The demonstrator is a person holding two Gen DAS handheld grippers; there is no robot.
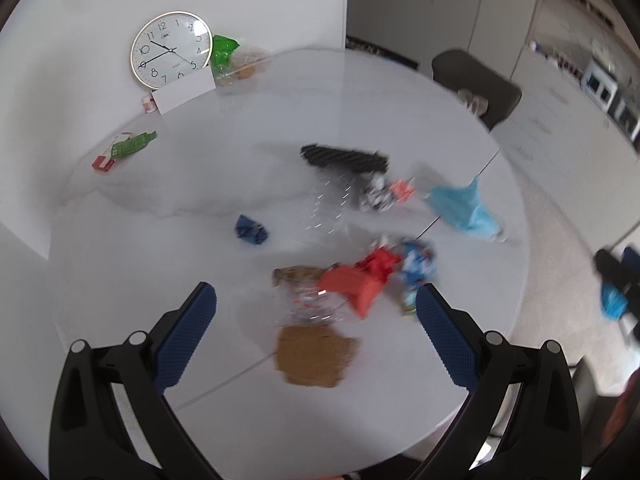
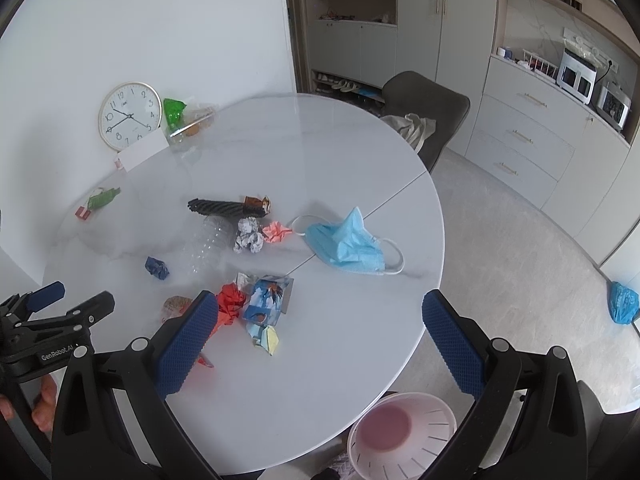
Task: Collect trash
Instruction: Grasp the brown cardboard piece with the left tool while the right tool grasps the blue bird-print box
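Both grippers are above the near edge of the round white table, jaws spread wide, nothing between them. Right gripper: the trash lies ahead of it and mostly to its left. Red crumpled paper sits just beyond its left finger, touching the blue printed wrapper; a small yellow scrap is nearest, between the fingers. Blue face mask is further ahead, roughly centred. Grey paper ball, pink scrap, clear plastic bottle and black comb-like strip are far ahead-left; dark blue wad is left of the left finger. Pink slotted bin is below the table edge, just under the right finger. Left gripper (view motion-blurred): a brown cardboard piece is right between its fingers, red paper just ahead. Readable text: "GenRobot.AI" on the left gripper's body in the right wrist view. Clock stands at the far-left wall; its brand mark is too small to read.
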